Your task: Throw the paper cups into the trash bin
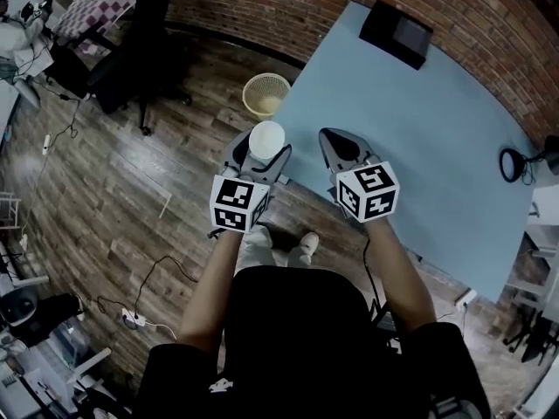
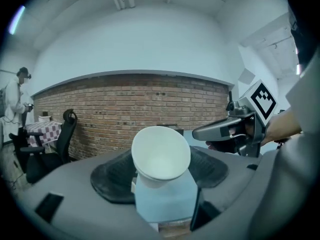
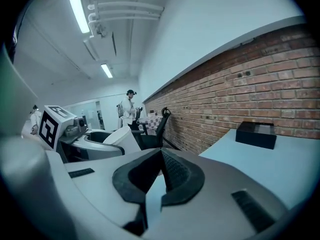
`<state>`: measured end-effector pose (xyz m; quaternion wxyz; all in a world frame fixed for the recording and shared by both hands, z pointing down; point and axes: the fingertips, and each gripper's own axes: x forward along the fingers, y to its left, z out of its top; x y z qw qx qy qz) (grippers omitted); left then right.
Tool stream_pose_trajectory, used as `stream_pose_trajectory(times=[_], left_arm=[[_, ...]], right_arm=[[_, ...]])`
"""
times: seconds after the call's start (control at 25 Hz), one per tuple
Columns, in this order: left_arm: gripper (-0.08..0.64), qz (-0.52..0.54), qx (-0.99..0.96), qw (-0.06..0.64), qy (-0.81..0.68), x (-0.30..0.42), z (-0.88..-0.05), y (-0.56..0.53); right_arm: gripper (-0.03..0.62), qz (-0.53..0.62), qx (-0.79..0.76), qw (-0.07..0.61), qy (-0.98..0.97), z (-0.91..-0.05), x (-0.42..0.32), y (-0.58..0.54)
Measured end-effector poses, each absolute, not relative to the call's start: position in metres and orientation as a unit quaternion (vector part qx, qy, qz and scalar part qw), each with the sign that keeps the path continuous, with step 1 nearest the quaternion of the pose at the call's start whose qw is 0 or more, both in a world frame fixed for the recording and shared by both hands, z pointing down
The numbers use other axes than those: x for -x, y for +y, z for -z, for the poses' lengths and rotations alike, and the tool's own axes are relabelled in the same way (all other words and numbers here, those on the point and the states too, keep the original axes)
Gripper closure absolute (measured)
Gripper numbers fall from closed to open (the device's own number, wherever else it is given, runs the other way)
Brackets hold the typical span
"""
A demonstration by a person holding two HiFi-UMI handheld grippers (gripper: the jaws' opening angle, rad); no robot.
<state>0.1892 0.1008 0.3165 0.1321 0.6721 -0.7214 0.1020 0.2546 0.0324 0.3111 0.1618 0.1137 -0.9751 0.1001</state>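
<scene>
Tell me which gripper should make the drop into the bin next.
Left. The left gripper holds the paper cup, with the trash bin just ahead; the right gripper is shut and empty.

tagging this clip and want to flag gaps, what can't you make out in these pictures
Trash bin, head view: too small to tell what lies inside; neither gripper view shows it.
Paper cup, left gripper view: its open mouth faces the camera and hides its base and where the pads meet it.
Black box on the table, head view: too small to identify.
</scene>
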Motion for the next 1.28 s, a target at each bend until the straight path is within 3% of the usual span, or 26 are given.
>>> stream_pose_trajectory(times=[1.28], left_arm=[[0.23,-0.025,-0.613,0.119,-0.781,0.047,-0.278,0.188]], right_arm=[[0.597,-0.068,-0.019,0.16,-0.985,-0.293,-0.003,0.117]])
